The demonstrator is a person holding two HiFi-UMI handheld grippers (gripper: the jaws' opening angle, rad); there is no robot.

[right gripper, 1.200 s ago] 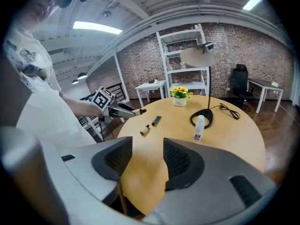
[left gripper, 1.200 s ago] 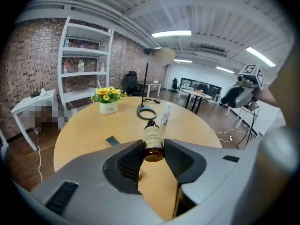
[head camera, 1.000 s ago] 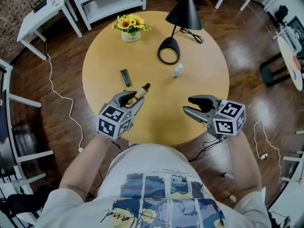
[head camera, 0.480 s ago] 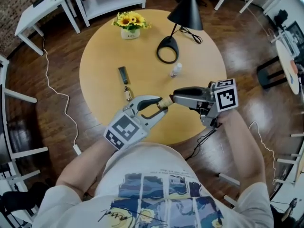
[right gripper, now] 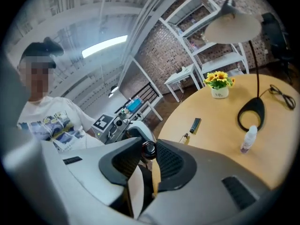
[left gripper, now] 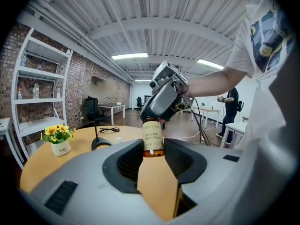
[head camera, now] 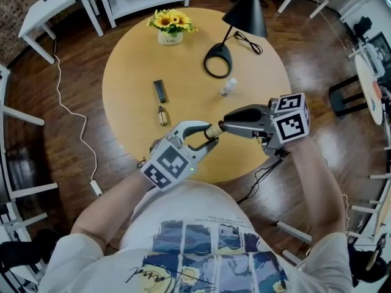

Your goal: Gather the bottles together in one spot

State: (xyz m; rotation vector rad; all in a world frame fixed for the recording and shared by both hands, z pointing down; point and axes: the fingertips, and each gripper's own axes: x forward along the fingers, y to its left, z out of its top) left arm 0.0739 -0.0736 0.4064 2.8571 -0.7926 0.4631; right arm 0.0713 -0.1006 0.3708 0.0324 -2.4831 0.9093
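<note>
An amber bottle with a cream label hangs in the air over the near edge of the round table. My left gripper grips its base; the jaws are starting to open, pads still touching. My right gripper comes from the right, and its jaws are closing onto the bottle's dark cap, which sits between the pads. A small white bottle stands near the lamp base. A tiny vial-like item lies left of centre.
A black desk lamp with its cord stands at the table's far side, next to a sunflower pot. A flat black stick lies above the tiny item. White shelves and side tables ring the table on wooden floor.
The left gripper carried the amber bottle from the table's left up toward the near middle. The right gripper swung in from the right and its jaws closed around the cap.
</note>
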